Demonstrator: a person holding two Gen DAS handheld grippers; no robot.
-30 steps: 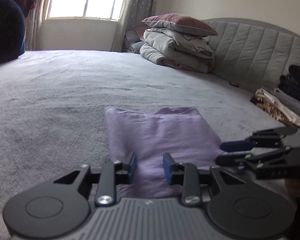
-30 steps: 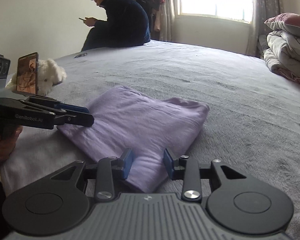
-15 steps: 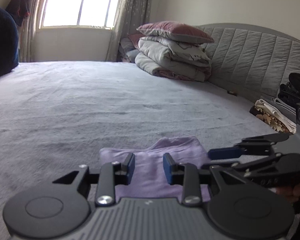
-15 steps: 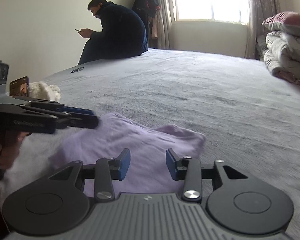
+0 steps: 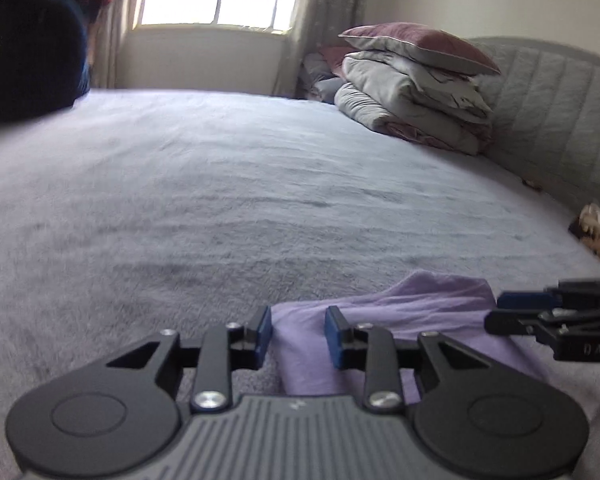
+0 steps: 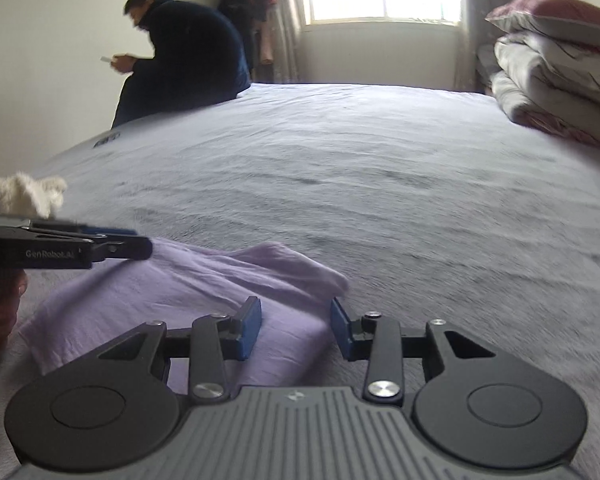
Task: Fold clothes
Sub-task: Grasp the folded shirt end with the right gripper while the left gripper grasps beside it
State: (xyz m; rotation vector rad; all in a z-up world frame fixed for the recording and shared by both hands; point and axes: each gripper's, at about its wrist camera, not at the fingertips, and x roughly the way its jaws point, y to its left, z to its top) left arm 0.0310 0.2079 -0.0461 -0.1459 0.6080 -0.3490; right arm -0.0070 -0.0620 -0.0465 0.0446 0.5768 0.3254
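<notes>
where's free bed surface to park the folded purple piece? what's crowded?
Free: the wide grey bedspread beyond the purple garment, bordered by the seated person far left, the window wall behind and the stacked bedding far right. Crowded: the near edge, with the garment, the left gripper, the right gripper, and a white plush toy at left.

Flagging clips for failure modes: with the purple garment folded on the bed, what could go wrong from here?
1. The folded purple garment has a loose raised corner near the right gripper; a brush could undo the fold.
2. The left gripper and the right sit close over the cloth and might bump.
</notes>
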